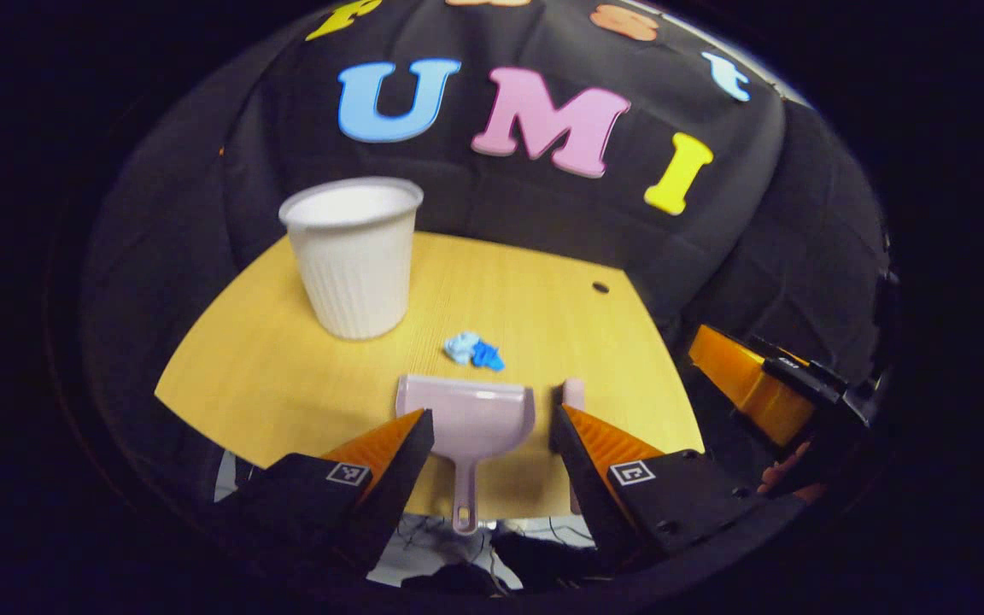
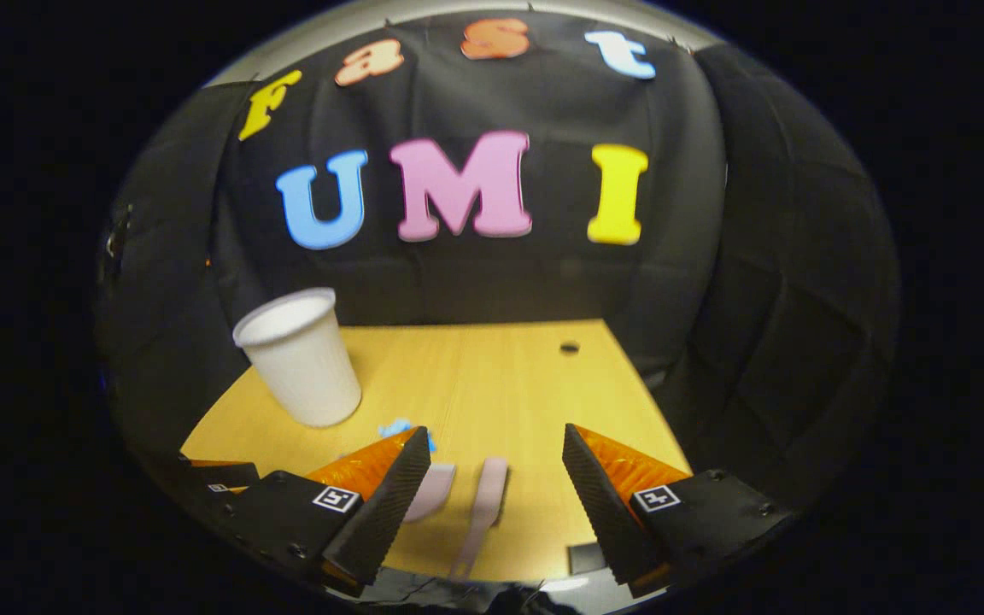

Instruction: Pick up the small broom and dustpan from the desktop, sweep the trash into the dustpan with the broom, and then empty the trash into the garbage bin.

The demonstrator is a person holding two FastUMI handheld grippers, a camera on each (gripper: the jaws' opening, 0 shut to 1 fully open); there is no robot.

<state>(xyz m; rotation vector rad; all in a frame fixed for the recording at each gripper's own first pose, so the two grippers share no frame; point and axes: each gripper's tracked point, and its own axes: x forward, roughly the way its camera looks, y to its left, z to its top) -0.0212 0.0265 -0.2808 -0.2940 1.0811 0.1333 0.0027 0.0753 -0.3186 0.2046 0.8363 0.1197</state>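
Note:
A pale pink dustpan (image 1: 466, 414) lies flat near the desktop's front edge, its handle pointing back past the edge. My left gripper (image 1: 492, 417) hovers open above it, one finger at each side of the pan, touching nothing. The pink broom (image 2: 488, 500) lies just right of the dustpan (image 2: 432, 495), and part of the broom (image 1: 573, 393) peeks out behind a left finger. My right gripper (image 2: 494, 434) is open above the broom. Blue crumpled trash (image 1: 473, 350) sits just beyond the pan's mouth, and the trash (image 2: 394, 427) shows partly behind a right finger.
A white ribbed cup-shaped garbage bin (image 1: 355, 256) stands upright on the yellow table (image 1: 270, 376) at the back left; the bin (image 2: 304, 359) is left of the trash. A small hole (image 1: 600, 287) marks the table's far right. The right gripper's body (image 1: 757, 384) hangs off the table's right edge.

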